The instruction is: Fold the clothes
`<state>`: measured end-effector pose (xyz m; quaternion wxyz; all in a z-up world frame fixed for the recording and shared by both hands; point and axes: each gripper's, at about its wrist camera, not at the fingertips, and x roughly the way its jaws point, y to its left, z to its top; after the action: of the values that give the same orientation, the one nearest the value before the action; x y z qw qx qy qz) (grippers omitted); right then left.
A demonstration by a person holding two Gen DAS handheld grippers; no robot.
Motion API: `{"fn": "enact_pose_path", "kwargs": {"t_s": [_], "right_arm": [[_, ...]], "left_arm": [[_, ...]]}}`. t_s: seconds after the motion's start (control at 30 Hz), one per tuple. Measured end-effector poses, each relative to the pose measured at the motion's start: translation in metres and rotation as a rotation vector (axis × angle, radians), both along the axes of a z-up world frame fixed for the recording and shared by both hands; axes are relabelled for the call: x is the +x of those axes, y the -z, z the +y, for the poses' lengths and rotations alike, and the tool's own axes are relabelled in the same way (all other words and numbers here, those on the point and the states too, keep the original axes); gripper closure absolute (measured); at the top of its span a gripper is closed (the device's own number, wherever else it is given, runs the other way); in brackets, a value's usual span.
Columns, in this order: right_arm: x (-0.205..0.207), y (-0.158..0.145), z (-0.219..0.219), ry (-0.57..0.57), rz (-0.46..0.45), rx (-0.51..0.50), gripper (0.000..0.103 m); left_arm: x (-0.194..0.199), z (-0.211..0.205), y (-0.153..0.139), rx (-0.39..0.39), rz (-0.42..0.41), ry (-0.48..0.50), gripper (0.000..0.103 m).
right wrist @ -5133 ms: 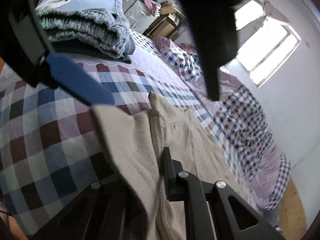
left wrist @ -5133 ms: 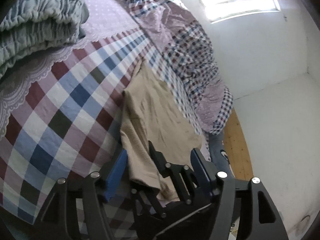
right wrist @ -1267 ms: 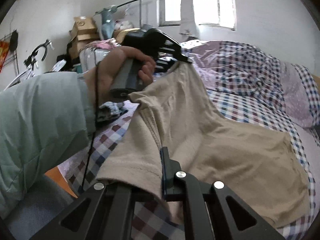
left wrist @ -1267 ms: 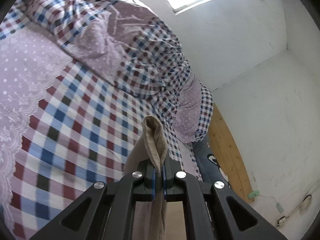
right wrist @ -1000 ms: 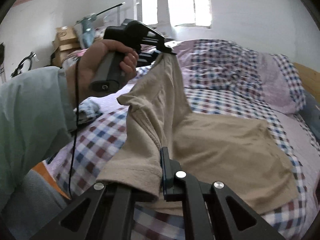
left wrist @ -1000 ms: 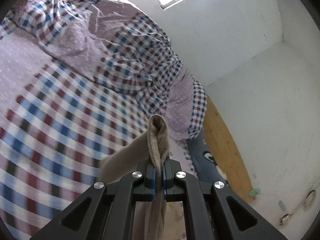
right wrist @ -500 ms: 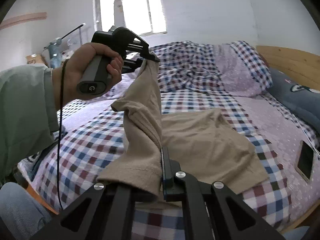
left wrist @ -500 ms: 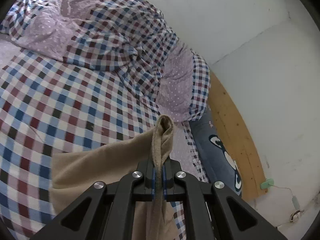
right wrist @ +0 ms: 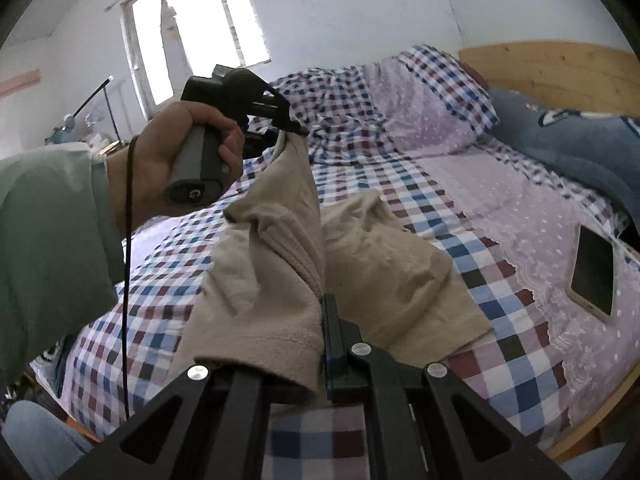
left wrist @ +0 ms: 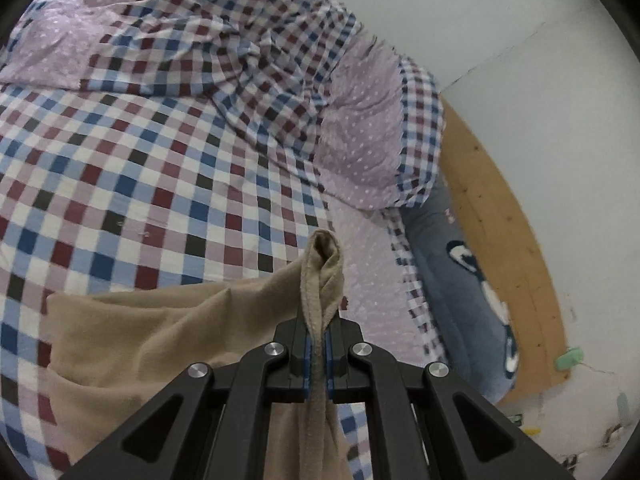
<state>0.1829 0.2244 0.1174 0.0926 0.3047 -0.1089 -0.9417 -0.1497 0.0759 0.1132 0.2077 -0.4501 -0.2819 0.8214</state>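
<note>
A beige T-shirt (right wrist: 384, 264) hangs between both grippers above the checked bed (right wrist: 472, 248); its lower part rests crumpled on the sheet. My left gripper (left wrist: 318, 344) is shut on a bunched fold of the beige T-shirt (left wrist: 160, 340), which pokes up past the blue pads. In the right wrist view that left gripper (right wrist: 296, 130) is held up by a hand, pinching one shoulder. My right gripper (right wrist: 320, 340) is shut on the other edge near a sleeve hem; cloth drapes over its left finger and hides it.
A phone (right wrist: 592, 276) lies on the lilac sheet at the right. Checked pillows (right wrist: 424, 92) and a blue cushion (right wrist: 568, 136) sit against the wooden headboard (right wrist: 552, 68). A person's green sleeve (right wrist: 52, 248) fills the left side. A crumpled duvet (left wrist: 240, 60) lies behind.
Both grippers have swung toward the headboard, dragging the shirt along. The shirt hangs slacker and its lower part is more bunched on the bed. Both grips are unchanged.
</note>
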Motion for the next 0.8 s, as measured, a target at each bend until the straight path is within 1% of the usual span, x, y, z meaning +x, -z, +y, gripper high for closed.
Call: {"fn": "enact_pose_path", "kwargs": {"t_s": [0.13, 0.23, 0.3, 0.33, 0.37, 0.4, 0.43, 0.47, 0.5, 0.53, 0.57, 0.6, 0.67, 0.7, 0.8], "right_arm": [[-0.022, 0.014, 0.025, 0.038, -0.057, -0.037, 0.100], [-0.040, 0.031, 0.045, 0.073, -0.117, -0.075, 0.100], [-0.052, 0.051, 0.059, 0.085, -0.196, -0.131, 0.099], [-0.059, 0.061, 0.066, 0.091, -0.237, -0.160, 0.099], [-0.061, 0.068, 0.071, 0.096, -0.266, -0.196, 0.098], [-0.061, 0.073, 0.076, 0.106, -0.288, -0.213, 0.097], [-0.059, 0.071, 0.078, 0.116, -0.281, -0.208, 0.097], [-0.056, 0.069, 0.081, 0.127, -0.269, -0.199, 0.094], [-0.053, 0.066, 0.083, 0.138, -0.257, -0.191, 0.089], [-0.051, 0.063, 0.085, 0.149, -0.245, -0.182, 0.086], [-0.048, 0.061, 0.087, 0.159, -0.233, -0.173, 0.084], [-0.046, 0.058, 0.090, 0.170, -0.222, -0.165, 0.082], [-0.039, 0.060, 0.097, 0.200, -0.219, -0.176, 0.080], [-0.036, 0.061, 0.101, 0.214, -0.221, -0.186, 0.079], [-0.025, 0.066, 0.119, 0.288, -0.243, -0.212, 0.079]], "left_arm": [[-0.020, 0.020, 0.018, -0.031, -0.031, -0.027, 0.100], [-0.034, 0.036, 0.036, -0.059, -0.055, -0.041, 0.100], [-0.044, 0.047, 0.050, -0.091, -0.081, -0.039, 0.099], [-0.048, 0.051, 0.056, -0.103, -0.096, -0.030, 0.097], [-0.050, 0.055, 0.061, -0.112, -0.114, -0.014, 0.090], [-0.049, 0.054, 0.061, -0.104, -0.112, 0.000, 0.085], [-0.046, 0.050, 0.057, -0.082, -0.096, 0.010, 0.067], [-0.042, 0.043, 0.052, -0.055, -0.074, 0.016, 0.045], [-0.037, 0.033, 0.044, -0.026, -0.043, 0.016, 0.035], [-0.031, 0.020, 0.035, -0.010, -0.006, 0.009, 0.024], [-0.023, 0.005, 0.024, -0.002, 0.036, -0.001, 0.019], [-0.016, -0.011, 0.016, -0.011, 0.068, -0.012, 0.018], [0.000, -0.043, 0.003, -0.061, 0.112, -0.036, 0.018], [0.009, -0.059, 0.001, -0.087, 0.122, -0.044, 0.018], [0.033, -0.103, 0.011, -0.159, 0.115, -0.065, 0.018]]}}
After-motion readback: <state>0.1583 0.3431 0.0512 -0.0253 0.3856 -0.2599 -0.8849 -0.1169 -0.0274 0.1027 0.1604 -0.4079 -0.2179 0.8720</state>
